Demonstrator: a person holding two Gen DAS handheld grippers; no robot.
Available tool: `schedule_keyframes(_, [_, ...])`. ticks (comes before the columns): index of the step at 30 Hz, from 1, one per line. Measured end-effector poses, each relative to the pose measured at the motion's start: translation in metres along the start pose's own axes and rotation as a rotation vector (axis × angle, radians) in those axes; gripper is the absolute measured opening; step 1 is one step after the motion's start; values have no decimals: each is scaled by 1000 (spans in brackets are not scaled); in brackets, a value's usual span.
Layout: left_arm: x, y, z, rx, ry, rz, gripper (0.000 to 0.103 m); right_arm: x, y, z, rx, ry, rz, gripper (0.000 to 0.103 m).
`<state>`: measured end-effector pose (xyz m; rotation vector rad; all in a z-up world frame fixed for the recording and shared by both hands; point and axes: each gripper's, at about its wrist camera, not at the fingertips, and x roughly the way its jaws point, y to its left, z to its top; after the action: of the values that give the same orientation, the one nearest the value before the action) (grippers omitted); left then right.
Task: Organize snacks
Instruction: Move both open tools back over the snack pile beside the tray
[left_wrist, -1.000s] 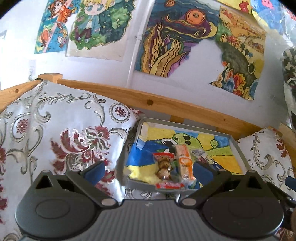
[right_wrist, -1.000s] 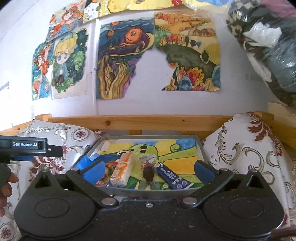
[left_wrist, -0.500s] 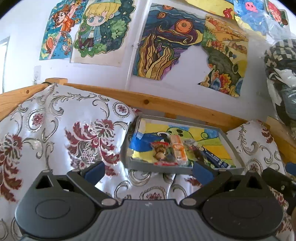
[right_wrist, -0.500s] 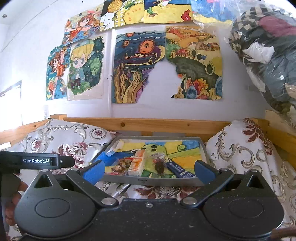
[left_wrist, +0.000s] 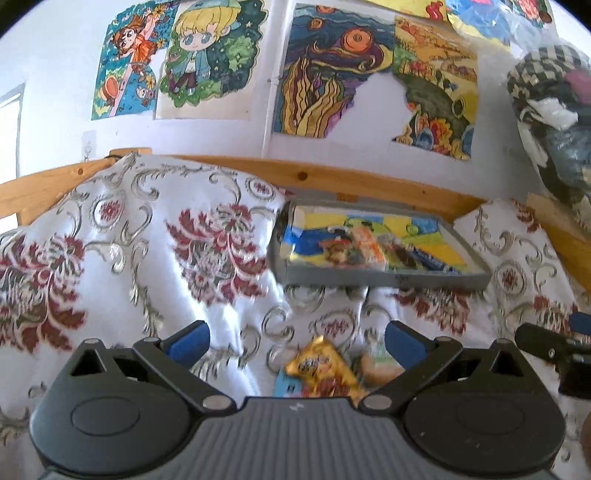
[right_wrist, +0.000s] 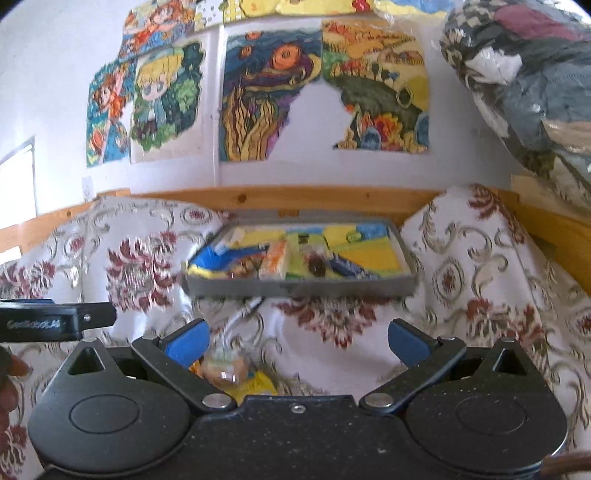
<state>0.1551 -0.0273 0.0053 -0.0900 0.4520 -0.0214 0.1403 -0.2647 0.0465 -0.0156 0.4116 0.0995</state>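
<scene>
Snacks lie in two places. Several packets sit in a grey tray just right of centre in the left wrist view; motion blur hides their details, though an orange-and-white packet and a dark blue one can be made out in the right wrist view. The tray rests on a bed covered by a white cloth with red flowers, well beyond both tools.

Closer in, a gold packet lies at lower centre of the left wrist view, between the blue pads of the left tool and just below their tips, untouched. Beside it, to its right, sits a pale roundish snack. The left tool's fingers stand wide apart and hold nothing.

The right tool is likewise spread wide and empty. The same pale snack and a yellow wrapper show at lower left of its view, just under its left pad. The black body of the left tool juts in from the left edge.

A wooden rail runs behind the tray, with colourful drawings on the wall above. A bundle of bagged clothes fills the upper right.

Compared with a second ago, both tools have pulled back and lowered: the tray looks smaller and farther, and the loose packets on the bed have come into view.
</scene>
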Motion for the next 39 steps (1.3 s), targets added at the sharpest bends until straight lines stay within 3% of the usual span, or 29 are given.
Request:
schedule_keyframes(8, [3, 5, -36, 9, 96, 39, 103, -3, 3, -21, 22, 76, -20, 102])
schedule_keyframes(24, [5, -1, -53, 58, 163, 14, 103, -1, 7, -47, -7, 197, -35, 102])
schedule_keyframes(39, [12, -2, -60, 96, 179, 34, 103, -1, 5, -58, -50, 181, -65, 102])
